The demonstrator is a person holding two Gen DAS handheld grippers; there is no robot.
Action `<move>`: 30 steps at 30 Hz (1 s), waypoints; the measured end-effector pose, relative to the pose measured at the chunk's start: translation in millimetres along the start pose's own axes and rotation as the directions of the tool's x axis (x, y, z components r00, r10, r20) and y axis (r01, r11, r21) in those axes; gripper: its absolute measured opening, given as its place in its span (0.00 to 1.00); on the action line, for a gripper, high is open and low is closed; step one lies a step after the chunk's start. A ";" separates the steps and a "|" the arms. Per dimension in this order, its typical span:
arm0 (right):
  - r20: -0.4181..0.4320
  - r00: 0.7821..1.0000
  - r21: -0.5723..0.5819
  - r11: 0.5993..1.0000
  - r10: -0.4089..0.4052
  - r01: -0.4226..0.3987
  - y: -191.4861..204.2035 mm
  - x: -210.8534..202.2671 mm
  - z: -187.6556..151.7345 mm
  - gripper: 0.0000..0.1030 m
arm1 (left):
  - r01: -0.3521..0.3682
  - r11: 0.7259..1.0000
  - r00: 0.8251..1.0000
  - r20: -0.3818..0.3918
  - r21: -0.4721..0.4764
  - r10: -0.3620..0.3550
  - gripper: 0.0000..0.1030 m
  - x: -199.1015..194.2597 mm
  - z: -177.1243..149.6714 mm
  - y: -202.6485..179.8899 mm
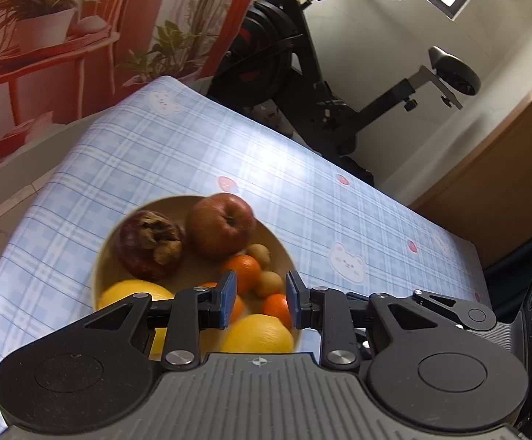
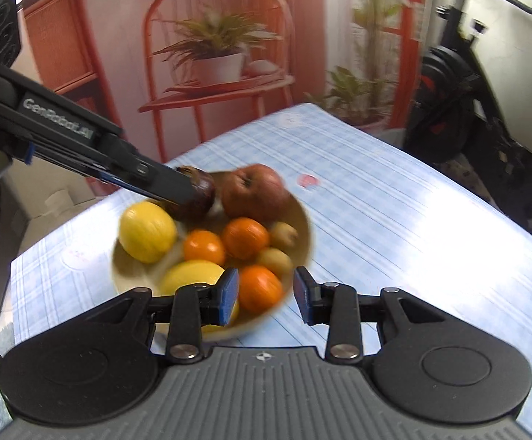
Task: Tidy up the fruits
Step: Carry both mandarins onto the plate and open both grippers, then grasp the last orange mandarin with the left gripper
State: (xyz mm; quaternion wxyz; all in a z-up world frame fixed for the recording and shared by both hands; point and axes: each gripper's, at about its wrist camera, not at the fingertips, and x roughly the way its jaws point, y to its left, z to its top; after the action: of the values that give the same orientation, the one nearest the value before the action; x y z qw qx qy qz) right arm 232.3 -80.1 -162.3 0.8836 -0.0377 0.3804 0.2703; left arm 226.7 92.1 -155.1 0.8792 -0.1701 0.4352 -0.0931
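A tan bowl [image 1: 284,253] [image 2: 304,220] sits on the blue checked tablecloth [image 1: 302,190] and holds a red apple [image 1: 222,229] [image 2: 256,192], a dark mangosteen [image 1: 150,244] [image 2: 203,192], two lemons [image 1: 256,333] [image 2: 147,231], several oranges [image 1: 242,269] [image 2: 245,238] and small brown fruits [image 1: 269,283] [image 2: 283,235]. My left gripper [image 1: 261,299] is open and empty above the bowl's near side. In the right wrist view it reaches in from the left, over the mangosteen. My right gripper [image 2: 266,293] is open and empty, with an orange [image 2: 260,288] between its fingers' line.
An exercise bike [image 1: 302,73] stands beyond the table's far edge. A backdrop with printed plants and red shelves [image 2: 211,55] hangs behind the table. A brown cabinet [image 1: 504,183] is at the right.
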 end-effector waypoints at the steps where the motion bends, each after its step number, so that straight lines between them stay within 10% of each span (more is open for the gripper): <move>1: 0.000 1.000 0.019 1.000 -0.015 0.015 -5.5 -6.3 -5.4 0.35 | 0.004 1.000 1.000 -0.003 0.009 -0.004 0.29 2.2 -3.2 -5.8; 15: 0.004 0.998 0.187 0.981 -0.059 0.057 -34.2 -59.2 -67.4 0.35 | 0.035 0.974 0.995 -0.095 0.222 -0.014 0.30 35.4 -40.8 -70.1; 30: -0.054 0.999 0.182 0.983 -0.011 0.020 -35.3 -44.5 -81.8 0.36 | 0.108 0.974 0.976 -0.207 0.201 -0.065 0.30 72.6 -52.9 -82.3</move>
State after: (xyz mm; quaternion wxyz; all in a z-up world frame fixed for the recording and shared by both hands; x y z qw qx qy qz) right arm 171.7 -152.4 -194.2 0.8752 0.0332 0.4262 0.2263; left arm 227.1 -18.2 -206.9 0.8393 -0.0847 0.5009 -0.1936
